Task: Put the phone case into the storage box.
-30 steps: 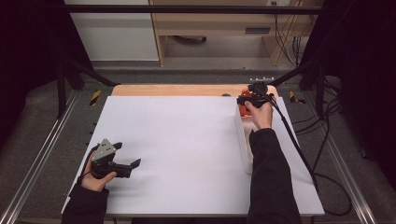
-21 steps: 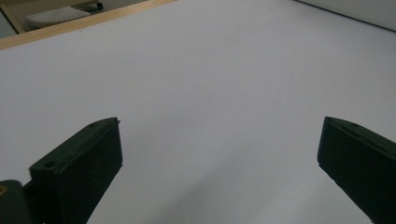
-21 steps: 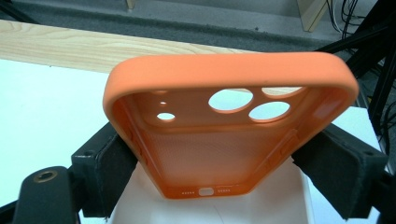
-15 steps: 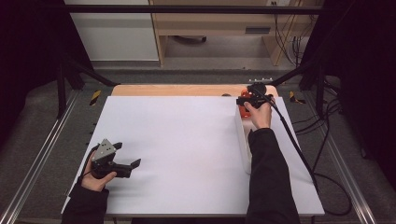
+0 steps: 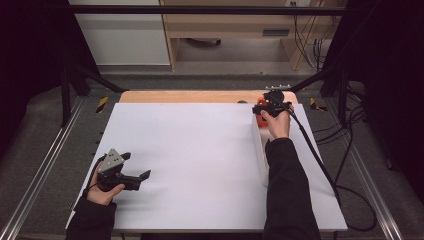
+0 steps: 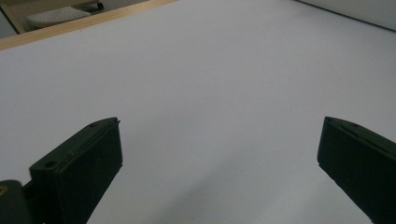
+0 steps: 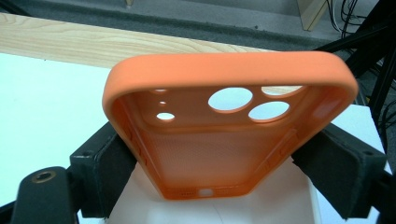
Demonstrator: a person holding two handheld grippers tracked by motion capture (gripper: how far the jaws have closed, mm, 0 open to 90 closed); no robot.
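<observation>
Two grippers are at work, and we have them far apart: our right gripper [image 5: 263, 107] at the far right edge of the white table [image 5: 200, 150], our left gripper [image 5: 131, 169] low at the near left.

Our right jaws are closed on an orange phone case [image 7: 224, 135], pressing on its two long side walls. In the right gripper view the case sits with its open inside facing up towards us, and its camera holes lie at the end away from the gripper. So the long axis of the case runs straight out along the jaws, towards the wooden strip [image 5: 200, 96] at the back of the table. Under the case we see a white box [image 5: 260, 150], a long one lying along our right forearm; whether the case rests on it or hangs just above it we cannot tell.

Our left jaws stand wide apart with nothing between them, over bare table.

As we judge it, the case is ours to move with the right hand alone: the left gripper is well apart from it, across the whole table. Since we grip across the short width, any tilt would swing the far camera end most.
</observation>
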